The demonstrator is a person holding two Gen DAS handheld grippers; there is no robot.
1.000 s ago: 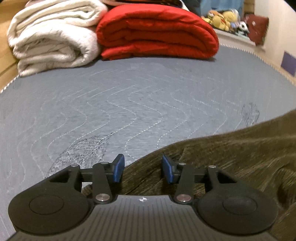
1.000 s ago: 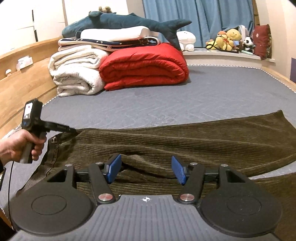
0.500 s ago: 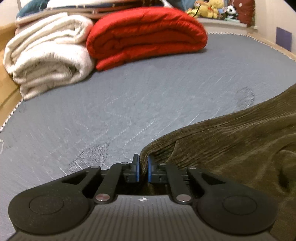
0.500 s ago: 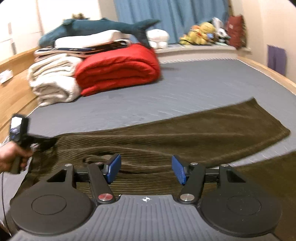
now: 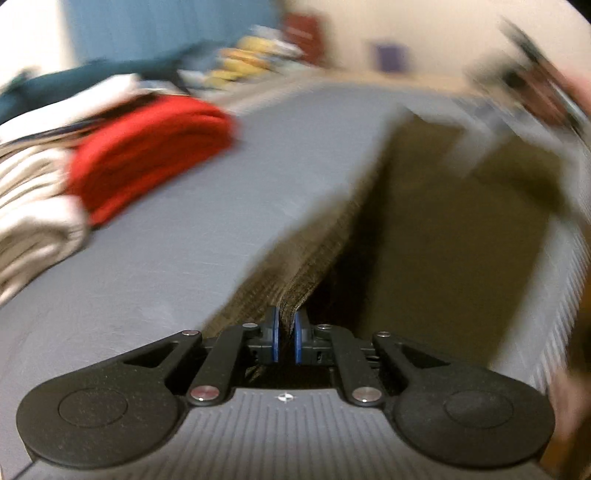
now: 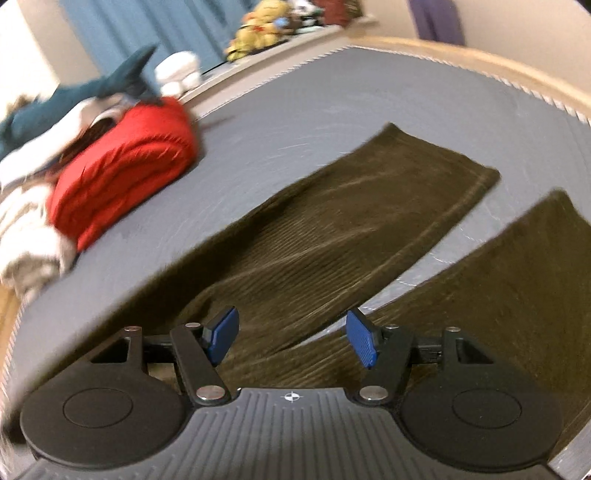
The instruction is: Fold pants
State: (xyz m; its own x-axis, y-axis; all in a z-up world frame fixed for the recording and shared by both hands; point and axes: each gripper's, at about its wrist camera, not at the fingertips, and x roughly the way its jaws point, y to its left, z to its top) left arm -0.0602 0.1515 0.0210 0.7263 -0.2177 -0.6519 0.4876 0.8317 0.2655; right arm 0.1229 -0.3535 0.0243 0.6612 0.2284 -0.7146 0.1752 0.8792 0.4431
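Dark olive corduroy pants (image 6: 332, 236) lie spread on the grey mattress (image 6: 332, 96), two legs stretching to the right in the right wrist view. My left gripper (image 5: 285, 334) is shut on an edge of the pants (image 5: 310, 266), and the cloth rises off the bed in a taut ridge from its blue pads. My right gripper (image 6: 291, 338) hovers over the pants near where the legs part; its jaws are opening and the pads press on nothing. The left wrist view is heavily blurred.
A folded red duvet (image 6: 122, 166) and white blankets (image 6: 26, 236) are stacked at the far left of the bed, a plush shark (image 6: 92, 88) on top. Stuffed toys (image 6: 266, 29) line the sill. A wooden bed frame (image 6: 480, 62) rims the right side.
My left gripper closed on the pants' edge and swung it up and across, rolling as it went. My right gripper shifted and rolled over the legs, its jaws slightly wider.
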